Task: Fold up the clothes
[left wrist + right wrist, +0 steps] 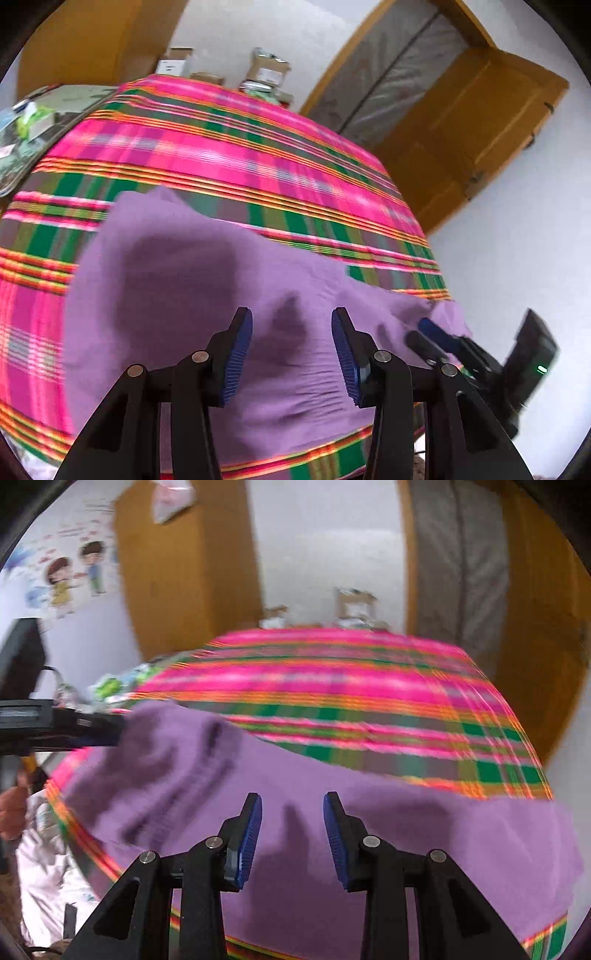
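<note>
A purple garment (192,266) lies spread over the near half of a worktop covered with a pink, green and orange plaid cloth (229,147). Both pictures are smeared with motion blur, so the fabric's finer folds are hard to make out.

The left claw (291,354) hangs just above the garment with its blue-padded fingers (236,354) spread apart and nothing between them; its shadow falls on the purple cloth below. The right claw (292,840) is likewise released, fingers wide, over the garment's near portion.

From the left wrist camera, the right claw shows at four o'clock, its tips at the garment's right edge. From the right wrist camera, the left claw shows at nine o'clock, beside a bunched, raised corner of the garment at the worktop's left side; whether it touches the cloth I cannot tell.

At twelve o'clock, past the far edge of the worktop, stand some cardboard boxes (266,72) against a white wall, with a wooden door (480,122) at two o'clock.
</note>
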{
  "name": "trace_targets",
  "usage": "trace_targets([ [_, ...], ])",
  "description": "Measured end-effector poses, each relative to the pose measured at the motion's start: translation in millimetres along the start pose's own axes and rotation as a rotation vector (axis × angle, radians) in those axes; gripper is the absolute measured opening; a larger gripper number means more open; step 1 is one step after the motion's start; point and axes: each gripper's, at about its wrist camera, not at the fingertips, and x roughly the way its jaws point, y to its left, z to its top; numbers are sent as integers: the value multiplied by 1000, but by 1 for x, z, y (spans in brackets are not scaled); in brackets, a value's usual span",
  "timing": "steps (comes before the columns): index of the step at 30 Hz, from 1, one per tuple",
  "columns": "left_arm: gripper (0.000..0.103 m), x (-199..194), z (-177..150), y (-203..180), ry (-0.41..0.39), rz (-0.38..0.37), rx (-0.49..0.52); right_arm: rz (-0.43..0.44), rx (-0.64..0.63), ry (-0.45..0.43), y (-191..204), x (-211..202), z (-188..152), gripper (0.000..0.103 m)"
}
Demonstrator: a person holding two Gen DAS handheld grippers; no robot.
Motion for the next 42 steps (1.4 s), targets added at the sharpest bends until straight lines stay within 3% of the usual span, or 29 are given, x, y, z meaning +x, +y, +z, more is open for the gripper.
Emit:
trace_targets([
  [10,46,52,-13,-49,123,-73,77,-240,182,17,-105,-12,-32,35],
  [16,46,71,-22,-76,168,-83,129,-346,331,-46,-175,-45,-43,35],
  [19,46,79,-25,-86,192,-88,148,-385,386,-65,-204,-56,-47,43],
  [27,46,104,-28,-104,244,-95,174,-362,463,-34,-248,-50,-58,48],
  [33,46,117,-30,-112,269,-93,178,-226,573,-39,-268,-50,-67,48],
  [35,46,120,-31,-114,274,-93,180,-198,588,-40,-269,-51,-69,42],
  [41,46,127,-33,-125,275,-80,204,-241,503,-68,-254,-56,-68,11],
  [42,46,127,-33,-125,275,-79,205,-254,473,-68,-250,-57,-66,10],
])
